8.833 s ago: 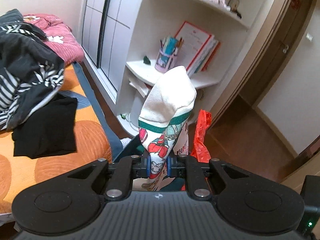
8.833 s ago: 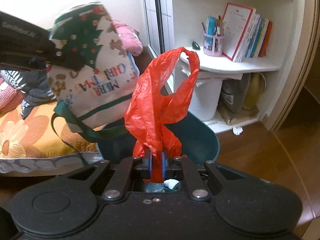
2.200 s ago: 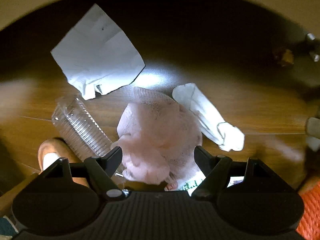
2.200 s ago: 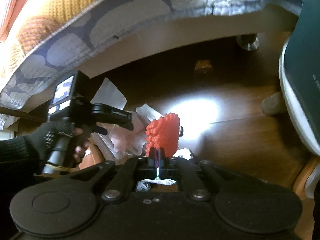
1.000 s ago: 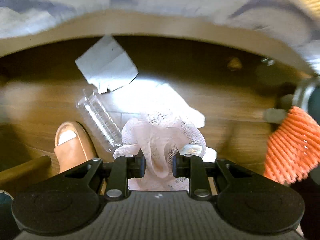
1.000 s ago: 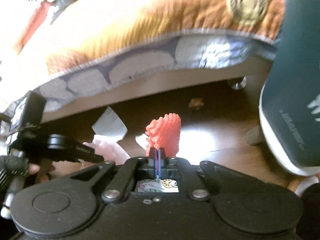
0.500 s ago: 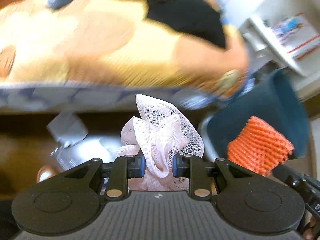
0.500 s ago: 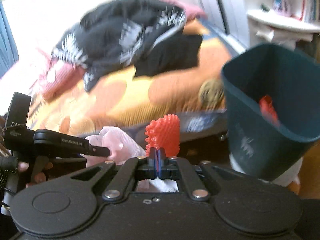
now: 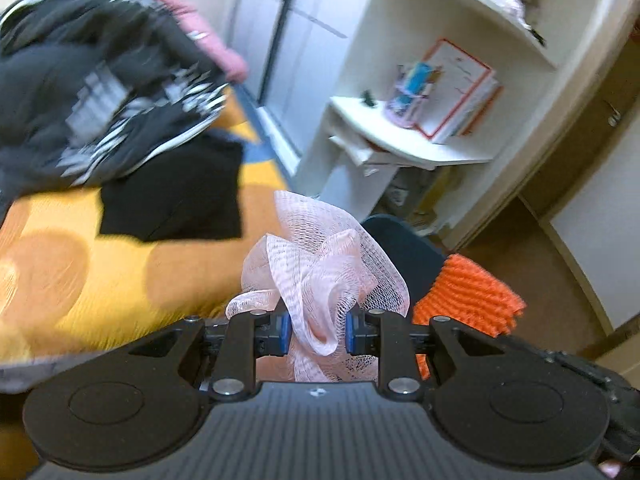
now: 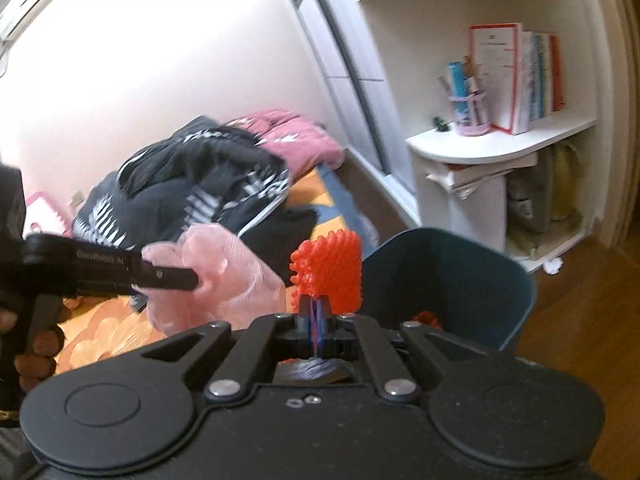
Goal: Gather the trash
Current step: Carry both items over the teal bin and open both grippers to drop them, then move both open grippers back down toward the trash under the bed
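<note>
left gripper [image 9: 316, 328] clamped on pink mesh [image 9: 320, 264], right gripper [image 10: 316, 316] on orange netting [image 10: 328, 268]; release only once centred over the bin [image 10: 480, 280].

Orange-patterned bedspread [image 9: 92, 280], heap of black-and-white striped clothing [image 9: 100, 92] toward its far end, flat black garment [image 9: 172, 196] beside it, white curved corner shelf [image 10: 500, 144] with upright books [image 10: 520, 76] (pink pen cup [image 10: 472, 112] alongside), wooden floor [image 10: 580, 320]

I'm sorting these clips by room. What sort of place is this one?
Most likely a bedroom. A bed with an orange patterned cover carries a heap of dark clothes, and a white corner shelf holds books and a pen cup. A dark teal bin stands on the wood floor.
</note>
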Tool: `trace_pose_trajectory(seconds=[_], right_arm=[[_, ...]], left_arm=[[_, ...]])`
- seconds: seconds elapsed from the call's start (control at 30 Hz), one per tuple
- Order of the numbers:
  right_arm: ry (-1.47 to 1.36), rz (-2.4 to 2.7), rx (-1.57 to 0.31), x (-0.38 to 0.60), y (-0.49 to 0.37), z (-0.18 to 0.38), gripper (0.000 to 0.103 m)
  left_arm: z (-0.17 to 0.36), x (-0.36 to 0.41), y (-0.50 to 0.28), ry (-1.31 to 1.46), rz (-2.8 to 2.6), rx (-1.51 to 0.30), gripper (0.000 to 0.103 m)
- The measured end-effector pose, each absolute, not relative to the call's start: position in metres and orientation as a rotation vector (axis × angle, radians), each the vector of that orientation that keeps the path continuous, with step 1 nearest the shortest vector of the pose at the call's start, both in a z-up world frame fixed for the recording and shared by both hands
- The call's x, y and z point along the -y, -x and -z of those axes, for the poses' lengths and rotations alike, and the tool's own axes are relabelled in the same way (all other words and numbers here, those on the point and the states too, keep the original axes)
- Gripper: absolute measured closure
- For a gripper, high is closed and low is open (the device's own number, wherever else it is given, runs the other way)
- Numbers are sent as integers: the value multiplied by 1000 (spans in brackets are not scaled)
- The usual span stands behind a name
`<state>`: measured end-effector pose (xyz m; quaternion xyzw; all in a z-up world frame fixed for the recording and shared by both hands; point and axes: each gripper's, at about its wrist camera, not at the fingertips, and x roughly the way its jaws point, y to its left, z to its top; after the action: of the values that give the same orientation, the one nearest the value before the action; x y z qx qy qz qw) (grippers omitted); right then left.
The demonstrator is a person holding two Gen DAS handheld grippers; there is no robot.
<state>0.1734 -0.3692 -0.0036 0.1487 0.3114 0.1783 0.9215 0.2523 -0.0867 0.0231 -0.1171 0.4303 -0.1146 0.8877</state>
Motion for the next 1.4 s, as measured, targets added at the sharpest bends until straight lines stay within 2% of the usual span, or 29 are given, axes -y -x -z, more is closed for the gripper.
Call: trace_pose_trajectory(seconds=[0.27, 0.7, 0.93, 1.07, 1.17, 1.2, 1.4], right_arm=[[-320, -279, -695, 401, -191, 33, 101], [-381, -214, -871, 415, -217, 101, 100], [-399, -181, -916, 415, -220, 115, 89], [-412, -175, -918, 417, -218, 116, 86], [-409, -172, -904, 417, -214, 111, 78], [-410, -173, -899, 417, -213, 109, 74], [-398, -193, -876, 413, -199, 91, 71]], left_arm=[[-10, 156, -296, 147, 290, -949, 80], [70, 228, -345, -49, 329, -1114, 80], [100, 239, -350, -70, 326, -1181, 78], [108, 237, -349, -61, 331, -1205, 70], [107, 234, -346, -47, 331, -1199, 47], [105, 233, -344, -42, 329, -1190, 44], [86, 224, -331, -17, 333, -1154, 44]])
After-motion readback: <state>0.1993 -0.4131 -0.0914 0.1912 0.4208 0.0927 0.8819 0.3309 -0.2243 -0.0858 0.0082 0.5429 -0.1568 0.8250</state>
